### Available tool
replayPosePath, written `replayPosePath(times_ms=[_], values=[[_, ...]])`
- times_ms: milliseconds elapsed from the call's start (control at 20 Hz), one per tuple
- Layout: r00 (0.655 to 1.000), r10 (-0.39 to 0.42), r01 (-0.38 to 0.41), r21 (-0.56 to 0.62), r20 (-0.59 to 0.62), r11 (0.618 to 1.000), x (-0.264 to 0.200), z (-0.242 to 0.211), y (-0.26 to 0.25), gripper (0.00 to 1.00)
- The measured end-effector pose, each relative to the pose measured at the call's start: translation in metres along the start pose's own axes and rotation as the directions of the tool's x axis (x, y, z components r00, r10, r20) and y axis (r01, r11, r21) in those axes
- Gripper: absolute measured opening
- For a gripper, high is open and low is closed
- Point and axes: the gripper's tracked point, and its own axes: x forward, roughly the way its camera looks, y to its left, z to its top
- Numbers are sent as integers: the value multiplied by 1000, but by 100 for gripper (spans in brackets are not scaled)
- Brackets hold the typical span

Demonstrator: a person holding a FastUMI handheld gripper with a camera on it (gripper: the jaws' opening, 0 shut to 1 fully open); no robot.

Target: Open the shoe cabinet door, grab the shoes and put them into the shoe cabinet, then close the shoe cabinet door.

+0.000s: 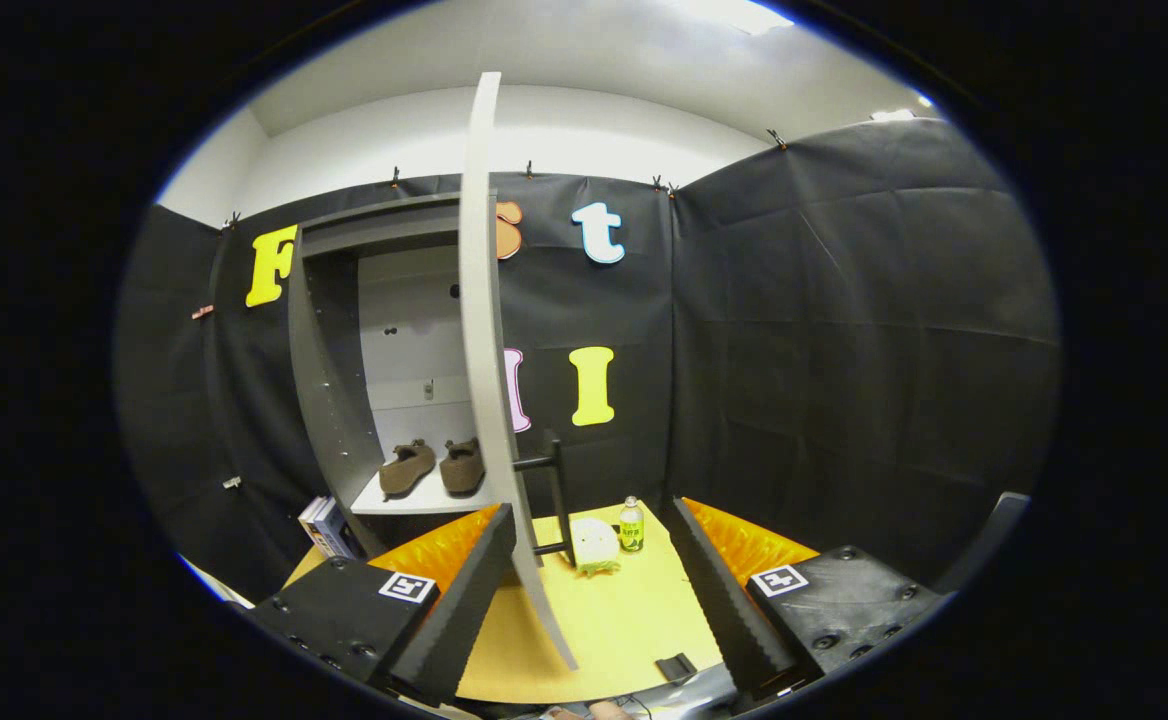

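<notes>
Already the shoes (434, 466) sit side by side on the shoe cabinet (329, 350) shelf, so the stowing step looks done. Cabinet door (489, 380) stands wide open, edge-on between the tongs' (599, 585) fingers, its dark handle (554, 490) on the right face. Tongs are spread open, gripping nothing. Step in hand: closing the door; next move likely calls for pushing its right face leftward. On the table (624, 620) beyond: small bottle (631, 525), pale packet (594, 545).
</notes>
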Motion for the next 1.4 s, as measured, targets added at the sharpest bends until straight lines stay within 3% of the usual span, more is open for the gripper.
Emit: replayPosePath(times_ms=[350,650,950,1400], values=[[999,23,-23,4,23,1000,72,-2,-37,99],[994,102,-101,36,-30,994,118,-11,-32,99],[988,154,-154,9,-26,988,115,-10,-8,97],[990,137,-137,-1,-20,991,87,-15,60,96]])
